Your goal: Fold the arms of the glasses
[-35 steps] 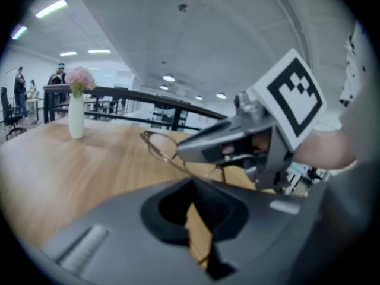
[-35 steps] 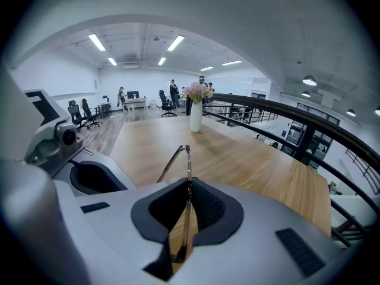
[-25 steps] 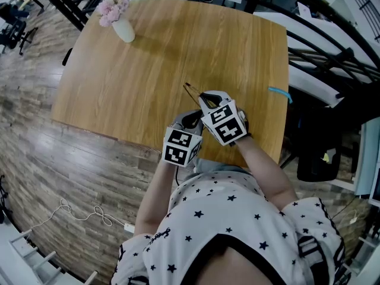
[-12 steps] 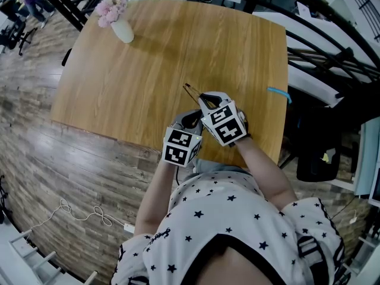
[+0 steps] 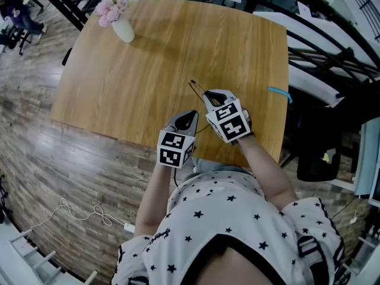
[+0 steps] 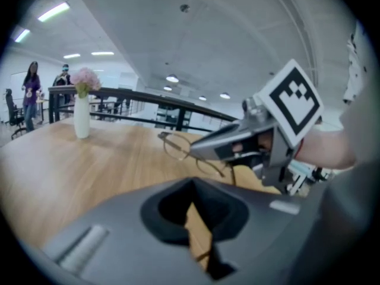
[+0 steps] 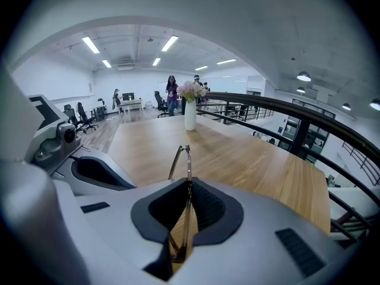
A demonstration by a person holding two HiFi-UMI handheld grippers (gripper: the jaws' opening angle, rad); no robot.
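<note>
The right gripper [image 5: 208, 95] is clamped on the glasses [image 7: 186, 159], which jut ahead of its jaws above the desk [image 5: 119, 82]. Just beside it, the closed left gripper [image 5: 190, 114] seems to pinch one arm [image 6: 233, 174], which is not yet folded. The other arm's state is unclear.

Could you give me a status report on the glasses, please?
Right tongs shut on glasses frame. Left tongs shut, seemingly pinching one arm's tip. Glasses off the table. Vase far off, nothing blocking.

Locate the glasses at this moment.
Head view: the glasses are held over the table's near right part, pinched in the right gripper's jaws, left gripper close beside.
</note>
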